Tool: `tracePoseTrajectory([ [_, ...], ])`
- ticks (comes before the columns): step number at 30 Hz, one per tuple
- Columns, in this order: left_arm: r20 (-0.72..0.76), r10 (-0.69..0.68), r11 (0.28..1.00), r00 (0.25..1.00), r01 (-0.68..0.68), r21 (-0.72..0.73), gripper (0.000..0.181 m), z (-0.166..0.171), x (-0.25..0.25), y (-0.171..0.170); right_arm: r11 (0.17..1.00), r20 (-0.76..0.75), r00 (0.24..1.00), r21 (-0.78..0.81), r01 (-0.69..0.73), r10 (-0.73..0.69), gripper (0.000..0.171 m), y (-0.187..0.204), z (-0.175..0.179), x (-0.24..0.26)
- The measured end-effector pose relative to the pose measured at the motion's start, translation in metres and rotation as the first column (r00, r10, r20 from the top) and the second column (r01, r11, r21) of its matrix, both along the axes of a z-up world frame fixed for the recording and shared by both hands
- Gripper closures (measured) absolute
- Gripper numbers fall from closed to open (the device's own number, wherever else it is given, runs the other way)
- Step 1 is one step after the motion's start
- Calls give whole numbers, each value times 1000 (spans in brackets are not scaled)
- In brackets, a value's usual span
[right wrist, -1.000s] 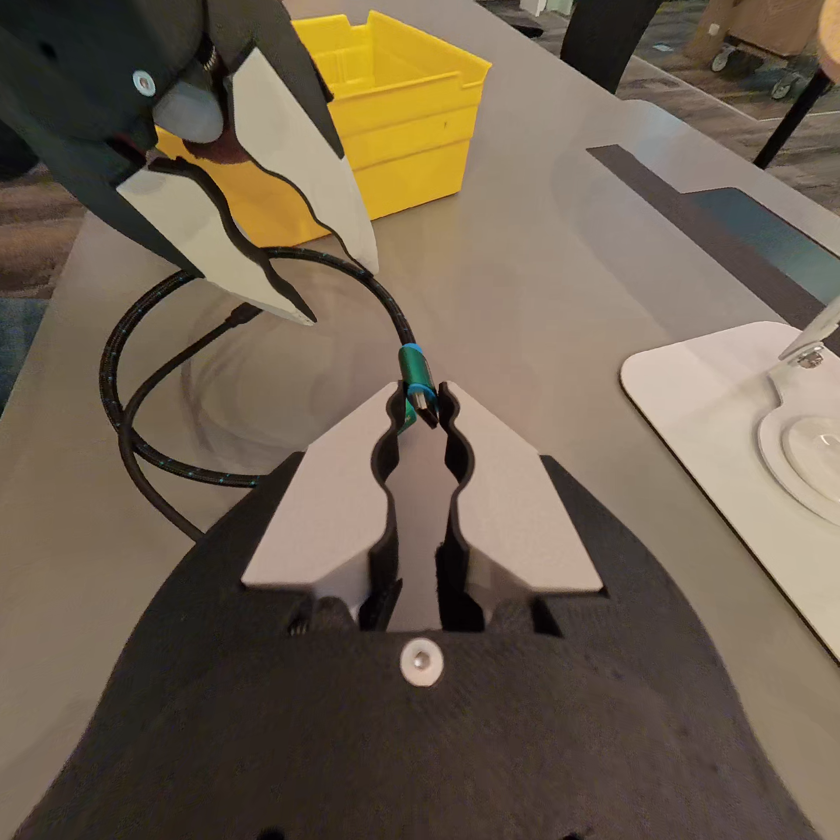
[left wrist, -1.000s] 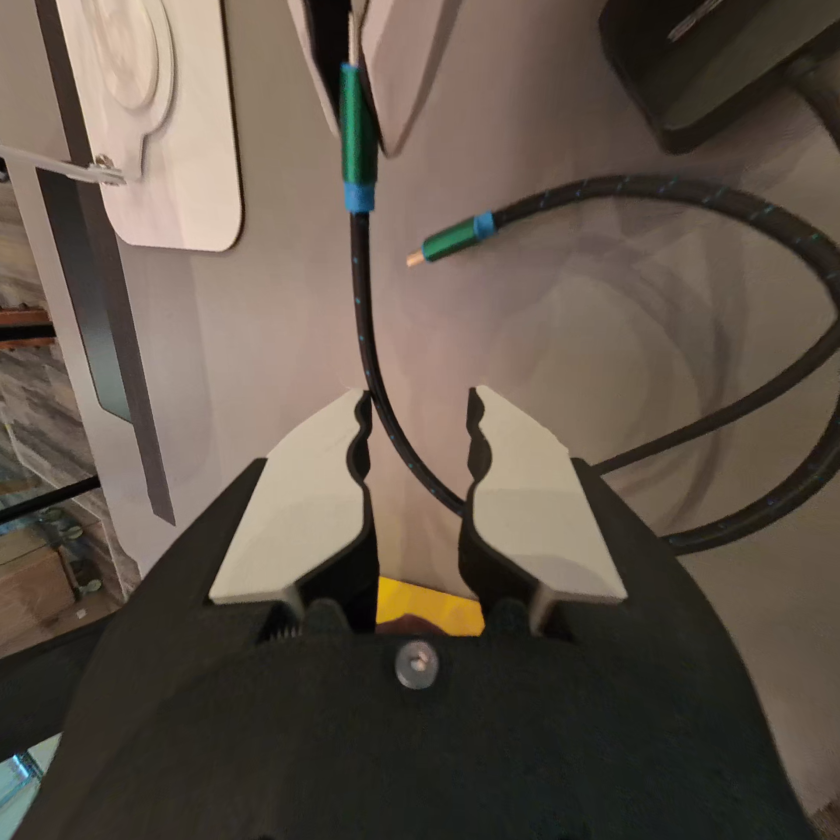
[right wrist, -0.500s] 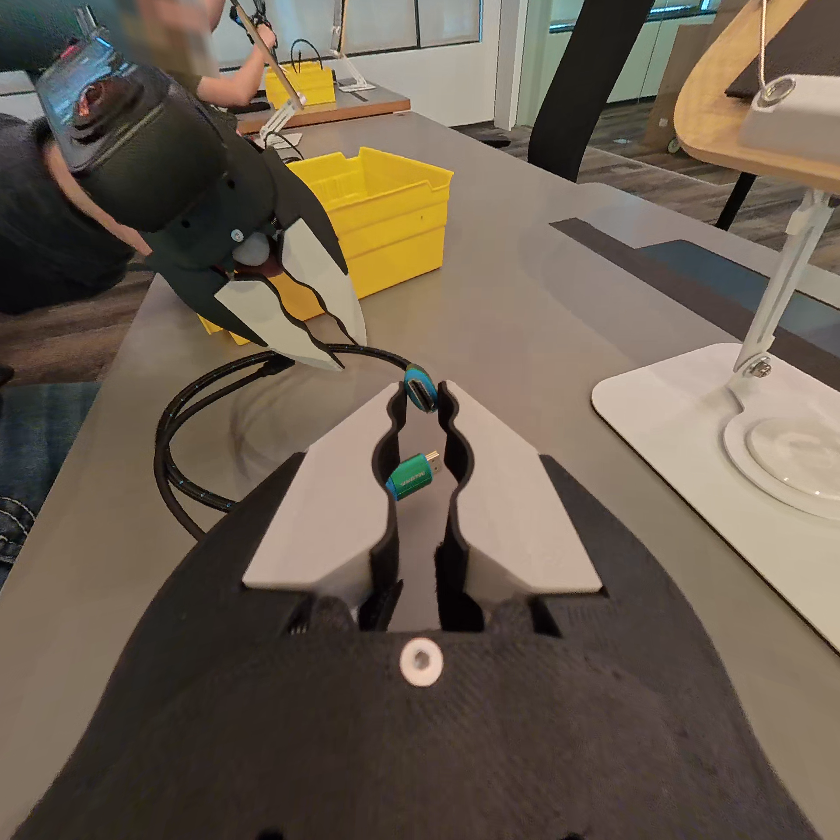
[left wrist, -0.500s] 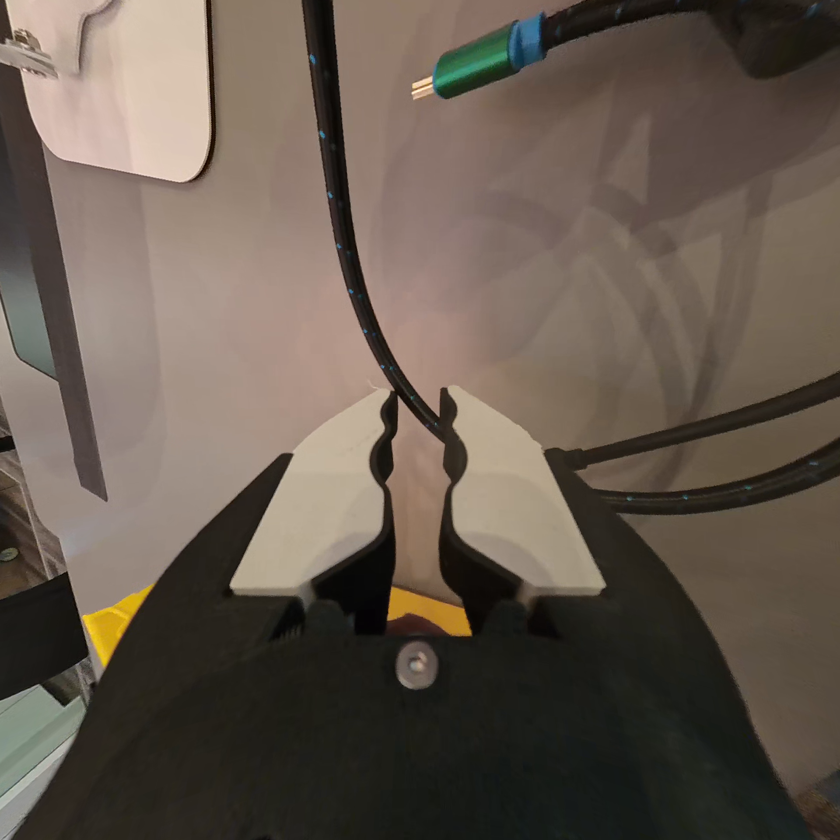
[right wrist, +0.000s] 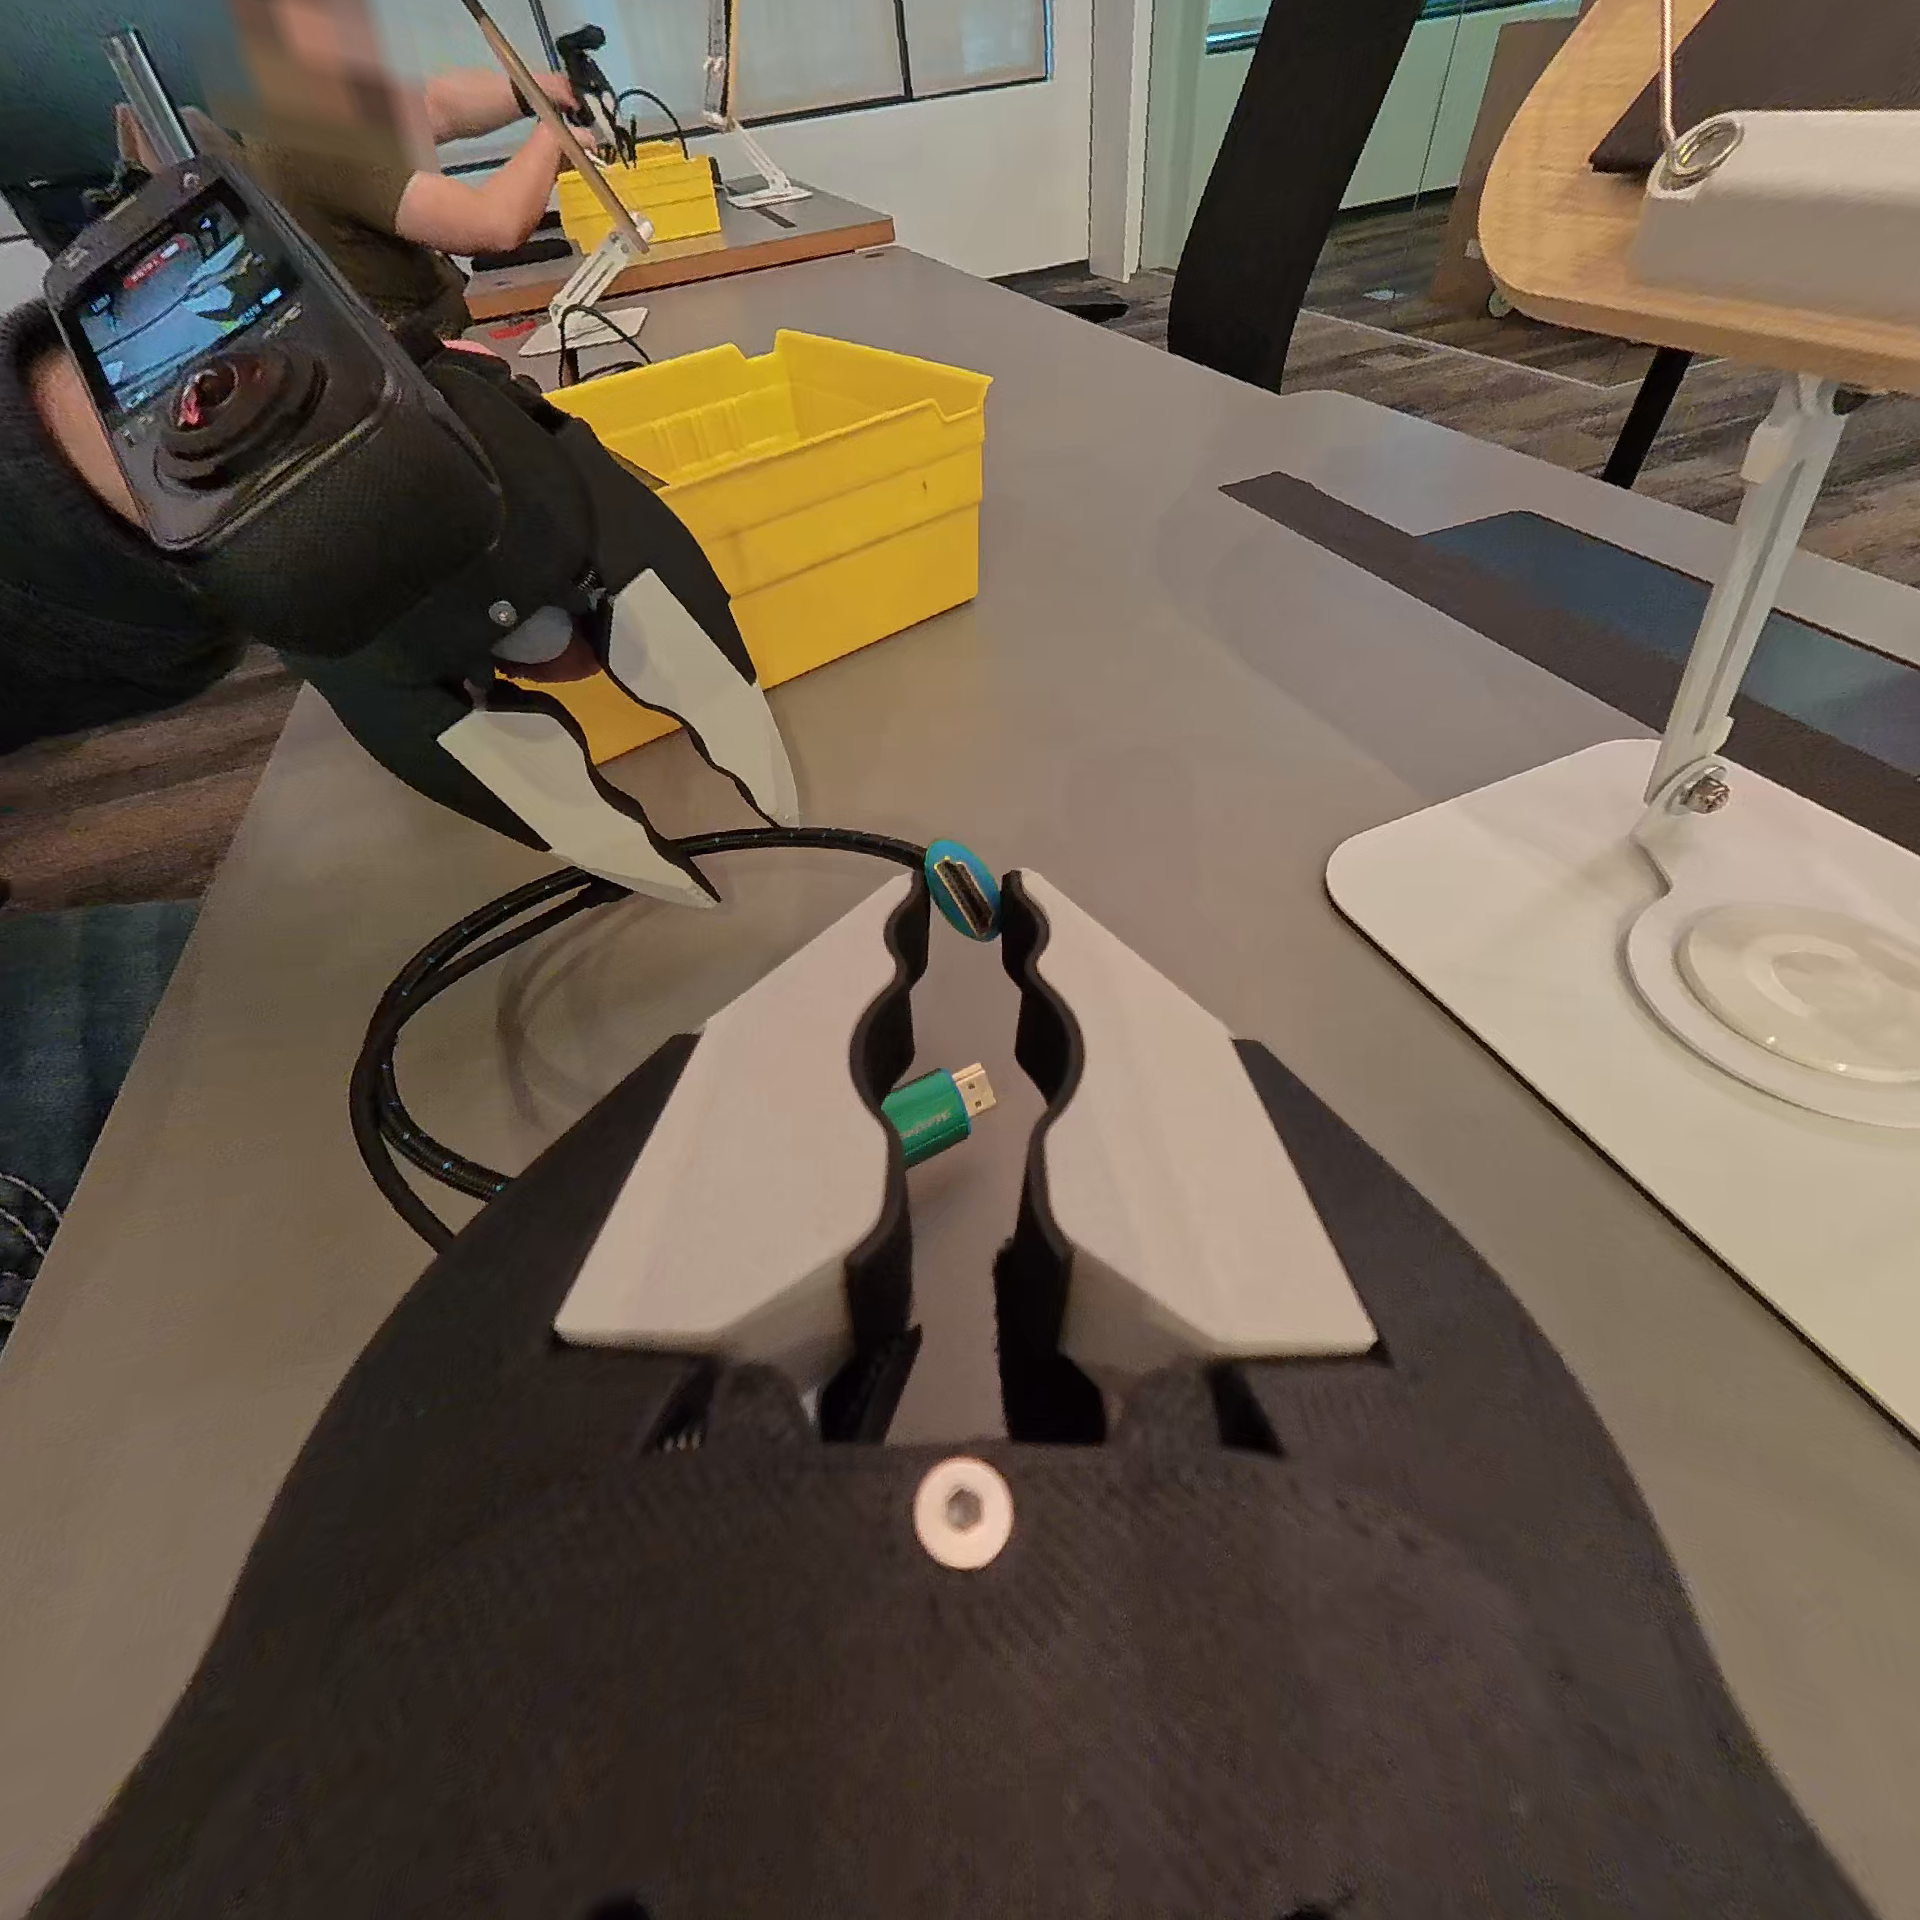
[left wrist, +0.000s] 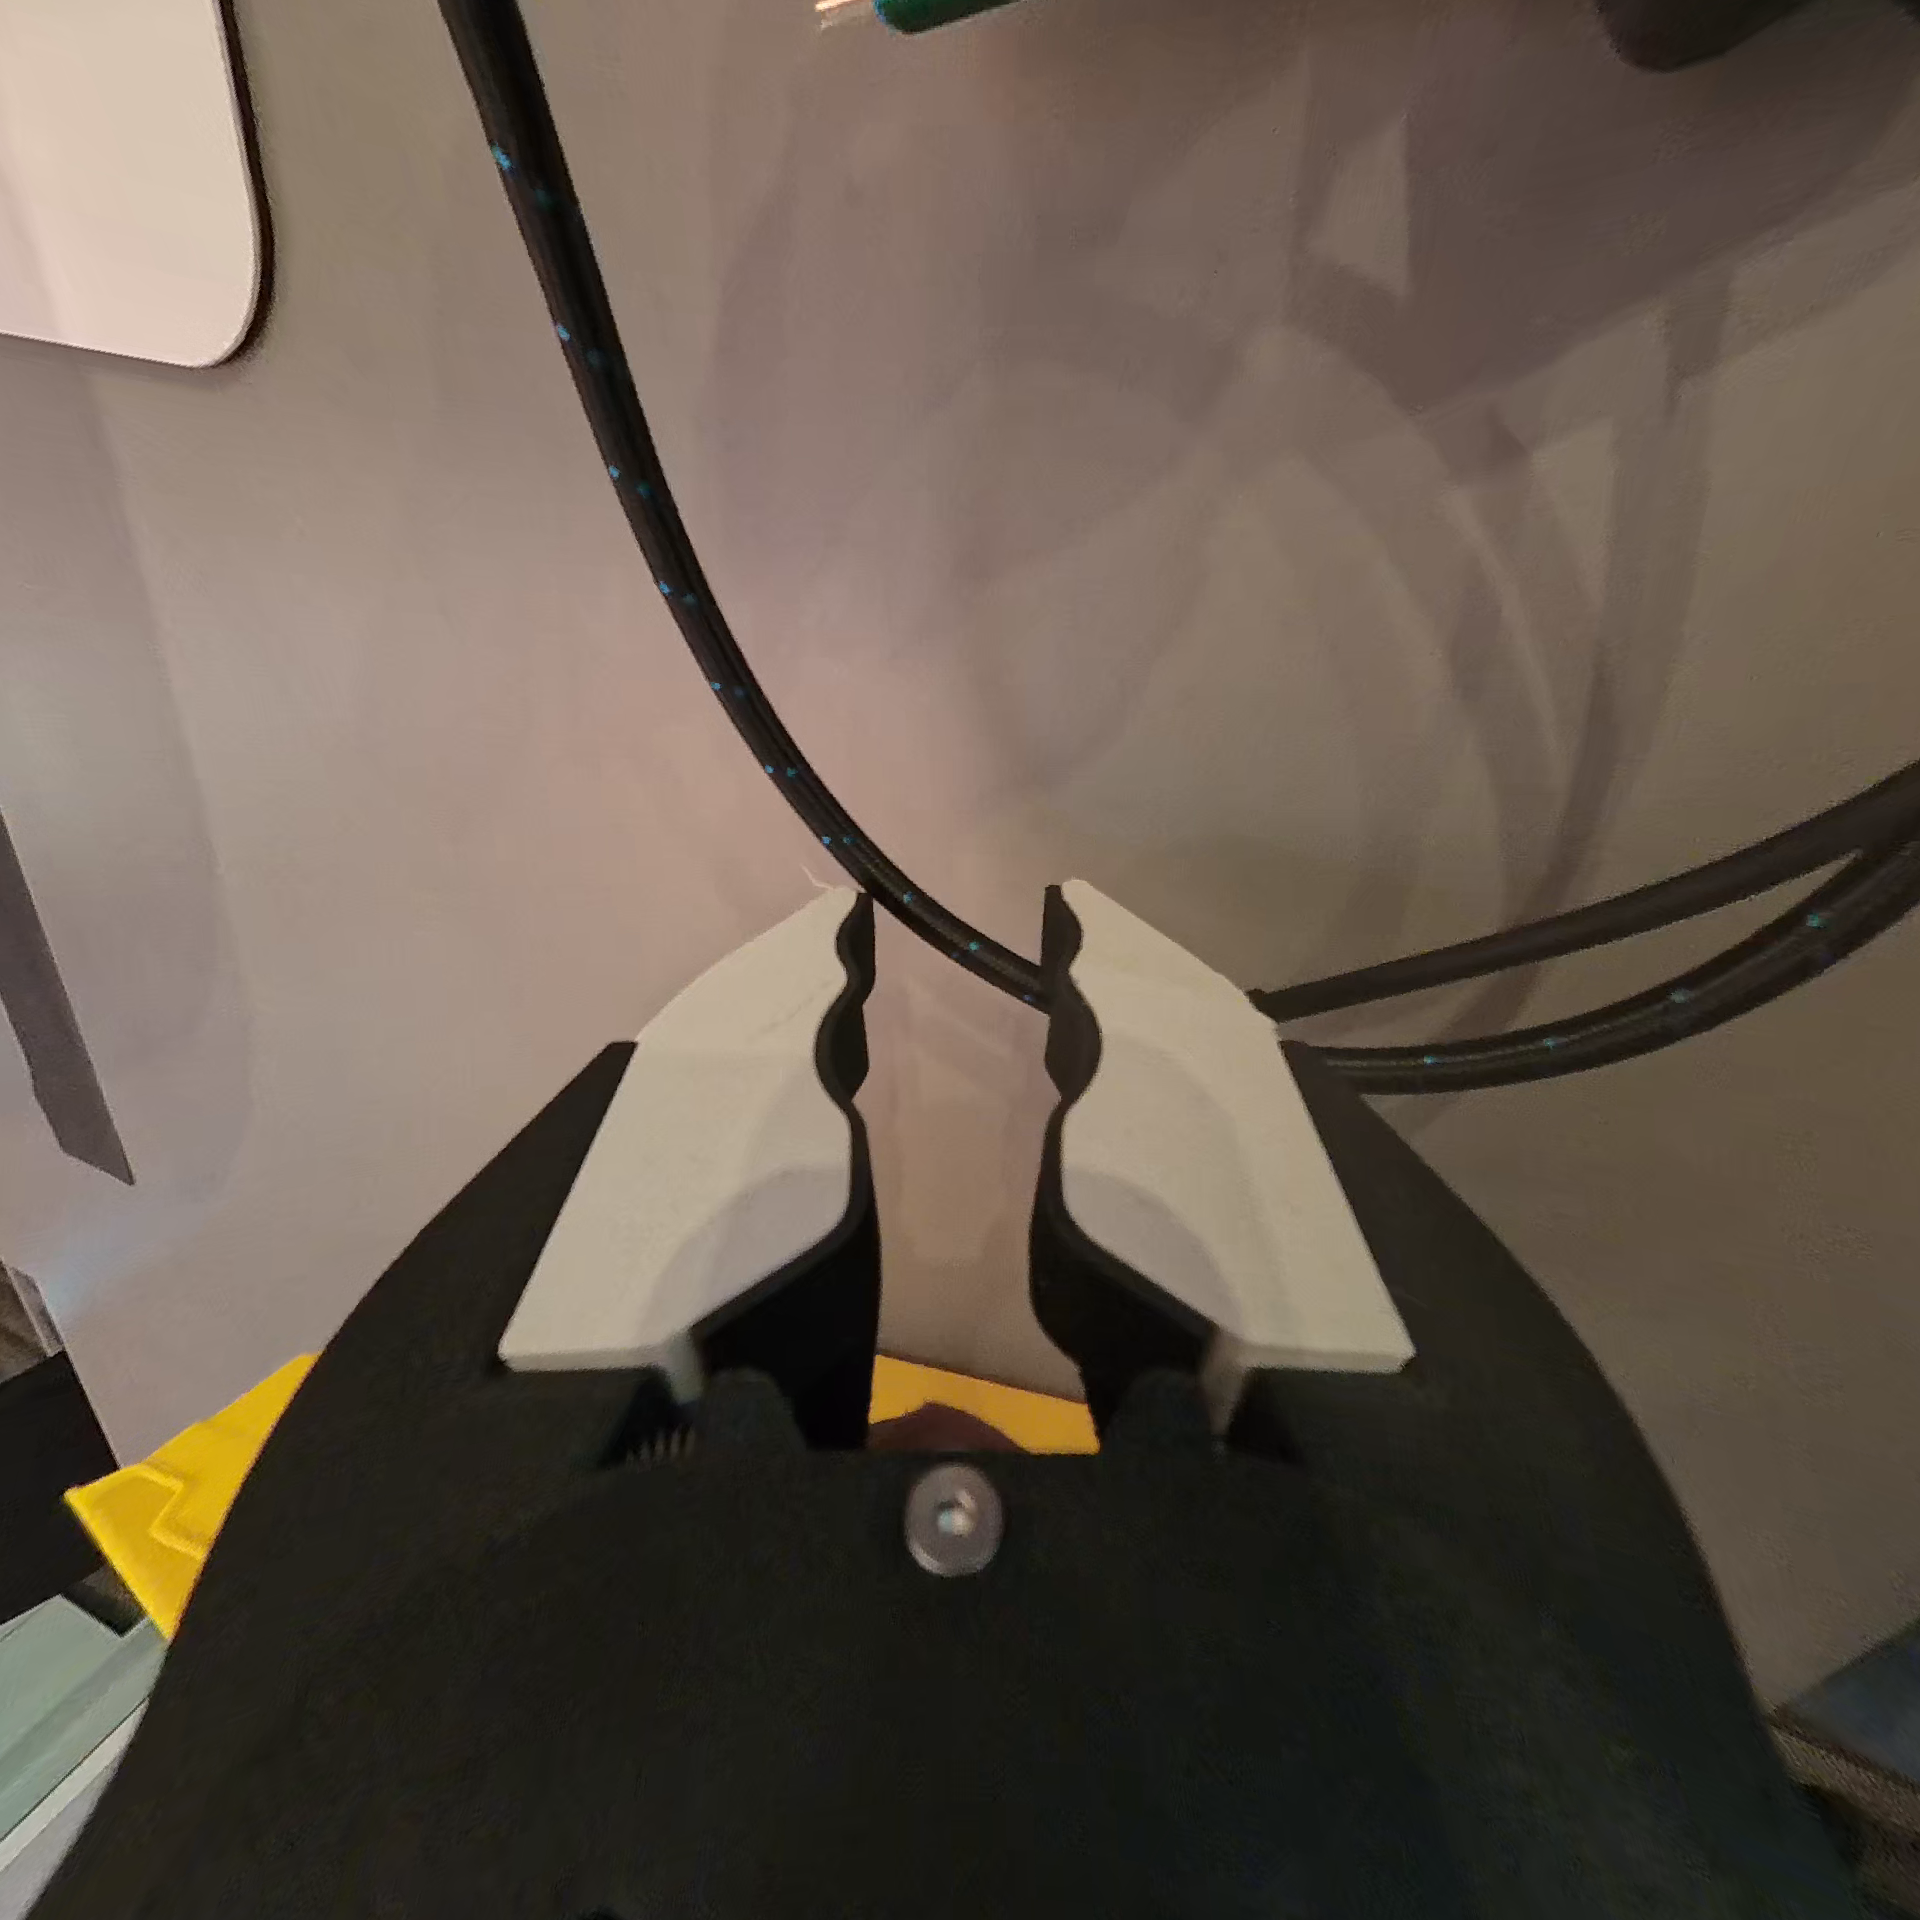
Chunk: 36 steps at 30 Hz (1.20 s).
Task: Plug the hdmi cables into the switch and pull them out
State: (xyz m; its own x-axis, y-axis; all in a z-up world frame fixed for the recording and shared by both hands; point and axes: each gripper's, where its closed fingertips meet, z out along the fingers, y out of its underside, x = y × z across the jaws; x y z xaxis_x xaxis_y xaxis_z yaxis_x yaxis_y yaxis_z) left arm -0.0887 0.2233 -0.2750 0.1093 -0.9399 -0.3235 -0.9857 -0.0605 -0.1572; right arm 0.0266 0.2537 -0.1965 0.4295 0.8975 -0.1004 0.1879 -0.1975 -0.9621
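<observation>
Two green plugs show in the right wrist view: one plug (right wrist: 962, 890) sits pinched at the very tips of the right tongs (right wrist: 964, 902), its metal mouth turned toward the camera, and the other plug (right wrist: 935, 1114) lies loose on the grey bench (right wrist: 1143, 675) below, seen through the gap between the fingers. The braided black cable (left wrist: 665, 582) runs from the held plug in an arc past the left tongs (left wrist: 956, 914), which stand partly open with the cable crossing between their tips, touching but, as we judge it, not clamped. We see no switch clearly in either view, so plugging in has not begun. The risk we see is the shallow hold: gripped only at the fingertips and slightly tilted, the plug could twist or slip out when pushed against a socket, and the stiff coil of cable pulling sideways would help it do so. The left tongs could also snag the cable and drag the plug askew. Compared with half a second earlier, the left tongs have widened and let the cable slacken, and the held plug has turned to face us more squarely. The yellow bin (right wrist: 810, 499) and white lamp base (right wrist: 1621, 935) stand well apart from the work.
</observation>
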Motion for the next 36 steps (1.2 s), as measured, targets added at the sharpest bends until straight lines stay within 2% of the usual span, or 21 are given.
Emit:
tracePoseTrajectory([
  [9,34,50,998,998,-51,35,156,11,-5,11,1000,-15,1000,12,10,-10,160,1,3,3],
  [17,74,55,997,996,-58,42,149,18,-3,13,998,-8,999,-33,48,-49,160,8,-5,9],
  [26,77,-6,1000,997,6,0,147,17,6,-3,995,55,994,-19,96,-95,160,14,-15,13],
  [36,47,-67,997,997,69,-32,150,8,13,-18,991,42,991,-25,131,-130,160,19,-15,19],
])
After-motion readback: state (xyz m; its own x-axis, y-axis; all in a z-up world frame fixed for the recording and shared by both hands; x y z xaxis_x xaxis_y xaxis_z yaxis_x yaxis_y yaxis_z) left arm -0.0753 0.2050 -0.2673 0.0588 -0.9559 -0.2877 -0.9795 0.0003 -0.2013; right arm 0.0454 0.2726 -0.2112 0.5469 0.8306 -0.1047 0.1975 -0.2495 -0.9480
